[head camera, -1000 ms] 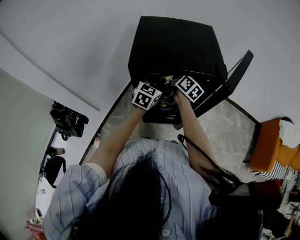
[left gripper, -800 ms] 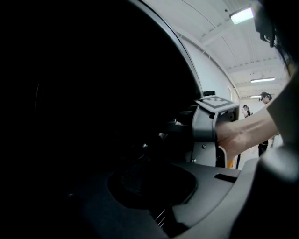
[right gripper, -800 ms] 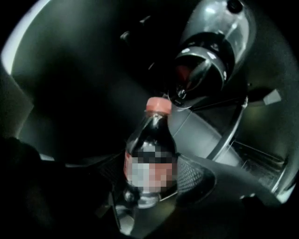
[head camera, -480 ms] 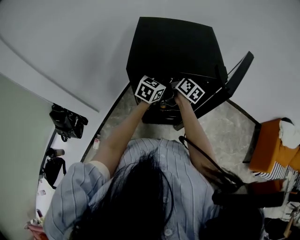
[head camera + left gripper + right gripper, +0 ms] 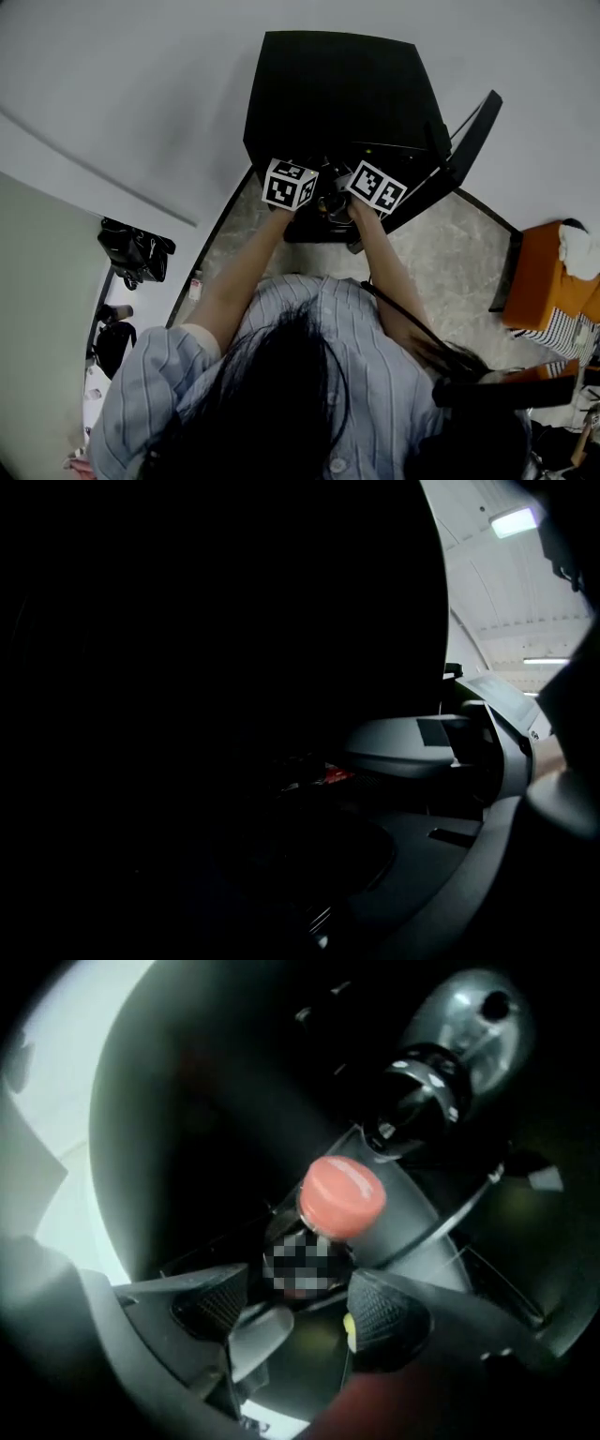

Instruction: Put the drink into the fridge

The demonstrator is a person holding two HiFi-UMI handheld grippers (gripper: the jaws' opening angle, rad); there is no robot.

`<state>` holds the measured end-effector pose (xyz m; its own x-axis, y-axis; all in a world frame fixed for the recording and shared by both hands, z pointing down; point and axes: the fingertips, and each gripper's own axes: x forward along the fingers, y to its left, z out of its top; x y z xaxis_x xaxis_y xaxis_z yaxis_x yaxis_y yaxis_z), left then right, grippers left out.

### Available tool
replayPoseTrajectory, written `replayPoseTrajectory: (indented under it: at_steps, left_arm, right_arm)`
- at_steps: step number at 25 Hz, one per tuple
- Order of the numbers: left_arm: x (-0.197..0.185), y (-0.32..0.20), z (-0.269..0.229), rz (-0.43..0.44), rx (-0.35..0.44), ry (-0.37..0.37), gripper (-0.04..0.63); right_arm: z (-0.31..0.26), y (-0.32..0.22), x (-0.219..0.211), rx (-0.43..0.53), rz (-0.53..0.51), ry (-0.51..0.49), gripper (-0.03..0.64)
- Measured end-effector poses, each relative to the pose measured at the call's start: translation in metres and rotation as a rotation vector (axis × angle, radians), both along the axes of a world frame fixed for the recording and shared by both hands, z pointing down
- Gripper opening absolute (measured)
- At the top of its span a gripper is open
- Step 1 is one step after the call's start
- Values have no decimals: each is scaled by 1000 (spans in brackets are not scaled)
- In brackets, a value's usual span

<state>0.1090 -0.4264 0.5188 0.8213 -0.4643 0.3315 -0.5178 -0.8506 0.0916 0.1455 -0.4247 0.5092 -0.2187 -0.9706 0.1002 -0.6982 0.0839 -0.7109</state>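
Observation:
The drink is a dark bottle with a red cap [image 5: 342,1194], standing in the dim inside of the black fridge [image 5: 337,89]. The two ribbed pads of my right gripper [image 5: 300,1309] stand apart on either side of the bottle's lower body, with gaps on both sides, so it is open. In the head view both marker cubes sit at the fridge mouth, the left gripper [image 5: 289,185] beside the right gripper [image 5: 376,187]. The left gripper view is almost black, and its jaws cannot be made out.
The fridge door [image 5: 462,155] hangs open to the right. A shiny dark rounded object [image 5: 441,1044] stands deeper inside the fridge. An orange seat [image 5: 534,286] is at the right and a black bag [image 5: 136,251] lies on the floor at the left.
Both grippers stay at the fridge mouth. The left marker cube has shifted and turned a little; the right one has barely moved.

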Motion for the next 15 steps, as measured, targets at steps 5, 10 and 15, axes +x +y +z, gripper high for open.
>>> replayPoseTrajectory:
  at_steps: [5, 10, 15]
  left_arm:
    - [2, 3, 1, 20, -18, -4, 11]
    - [16, 9, 6, 69, -51, -11, 12]
    - [25, 4, -3, 84, -51, 49, 12]
  right_arm:
    - [19, 8, -1, -56, 0, -67, 347]
    - [28, 8, 18, -122, 25, 33, 197]
    - [-21, -1, 21, 78, 26, 234, 21]
